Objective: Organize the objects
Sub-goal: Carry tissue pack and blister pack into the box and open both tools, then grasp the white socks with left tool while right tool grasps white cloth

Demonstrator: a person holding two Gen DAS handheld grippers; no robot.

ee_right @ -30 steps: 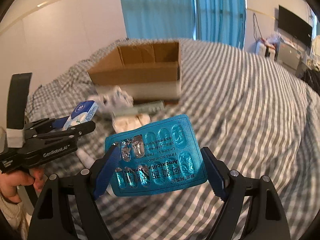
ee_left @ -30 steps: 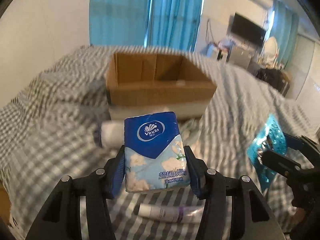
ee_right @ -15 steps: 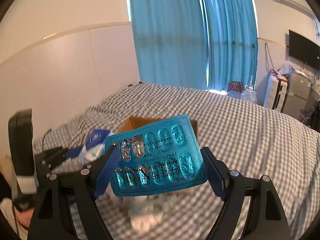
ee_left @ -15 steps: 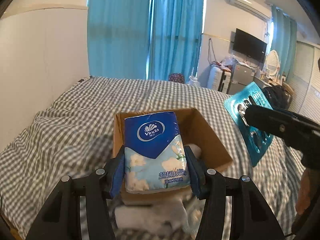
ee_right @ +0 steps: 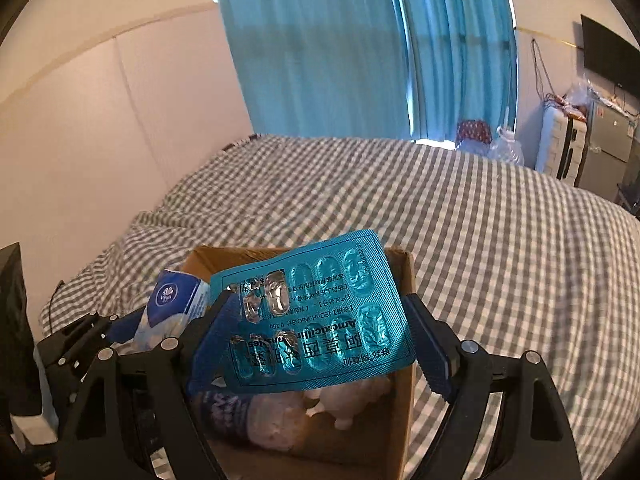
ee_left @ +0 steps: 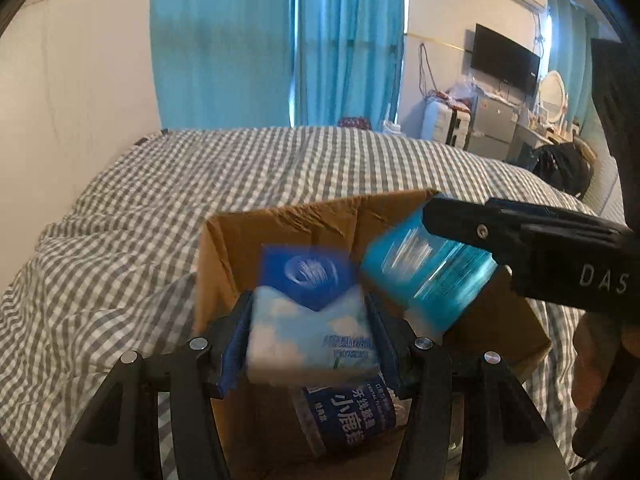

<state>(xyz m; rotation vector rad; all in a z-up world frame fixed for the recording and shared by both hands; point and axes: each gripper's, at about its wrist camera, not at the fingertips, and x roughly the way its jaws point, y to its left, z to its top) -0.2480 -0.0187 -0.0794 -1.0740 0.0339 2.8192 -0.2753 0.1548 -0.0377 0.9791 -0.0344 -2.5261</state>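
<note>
My left gripper (ee_left: 310,340) is over the open cardboard box (ee_left: 280,228), its jaws around a blue and white Vinda tissue pack (ee_left: 310,320); the pack is blurred and tilted forward, so I cannot tell if it is still gripped. My right gripper (ee_right: 320,344) is shut on a teal pill blister sheet (ee_right: 316,320), held above the same box (ee_right: 402,380). The blister (ee_left: 428,280) also shows beside the tissue pack in the left wrist view. The tissue pack (ee_right: 170,308) shows at the left of the right wrist view.
The box holds a dark blue labelled packet (ee_left: 352,412) and pale wrapped items (ee_right: 344,400). It sits on a bed with a grey checked cover (ee_right: 480,240). A white wall and blue curtains (ee_left: 280,40) stand behind; furniture and a TV (ee_left: 504,64) are at the far right.
Both grippers have come closer over the box and lower, so its inside now fills the lower view. The tissue pack has tipped forward and blurs with motion. The blister stays gripped.
</note>
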